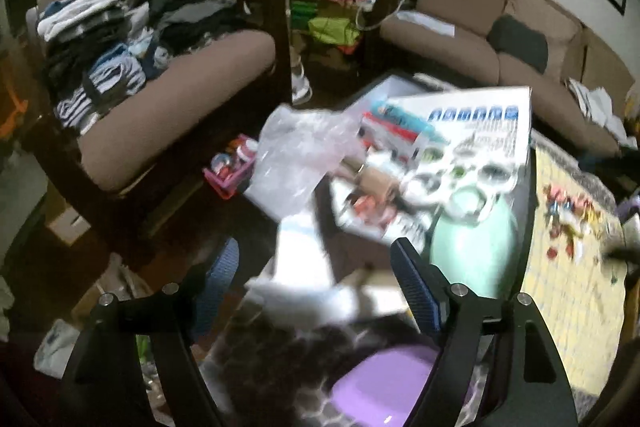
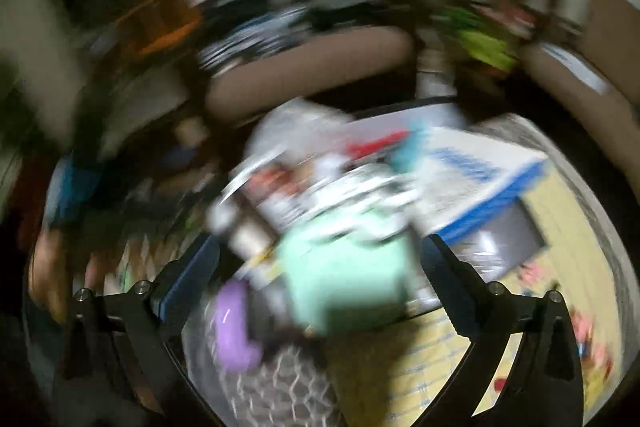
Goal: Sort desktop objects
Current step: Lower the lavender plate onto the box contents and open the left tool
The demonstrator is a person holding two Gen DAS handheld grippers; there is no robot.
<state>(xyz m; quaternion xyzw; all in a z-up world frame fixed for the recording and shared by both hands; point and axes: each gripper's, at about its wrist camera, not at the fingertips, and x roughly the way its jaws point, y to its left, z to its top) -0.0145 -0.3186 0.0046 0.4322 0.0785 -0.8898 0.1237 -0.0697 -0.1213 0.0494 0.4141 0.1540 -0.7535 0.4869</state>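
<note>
In the left wrist view my left gripper [image 1: 316, 287] stands open over a cluttered table. A blurred white thing [image 1: 304, 267] lies between its blue-padded fingers [image 1: 416, 287], and neither pad presses on it. Beyond it are a white printed box [image 1: 460, 147], a mint green round thing [image 1: 472, 251], a crumpled clear plastic bag [image 1: 300, 151] and a purple lid [image 1: 384, 383]. The right wrist view is badly smeared. My right gripper [image 2: 320, 267] has its jaws wide apart, with the mint green thing [image 2: 344, 279] in the gap and a purple thing [image 2: 234, 323] lower left.
A pink basket [image 1: 230, 171] of small items sits at the table's left edge. A yellow mat [image 1: 568, 219] on the right carries scattered small toys. An armchair [image 1: 180, 115] stacked with folded clothes stands at the left, and a brown sofa [image 1: 480, 39] behind.
</note>
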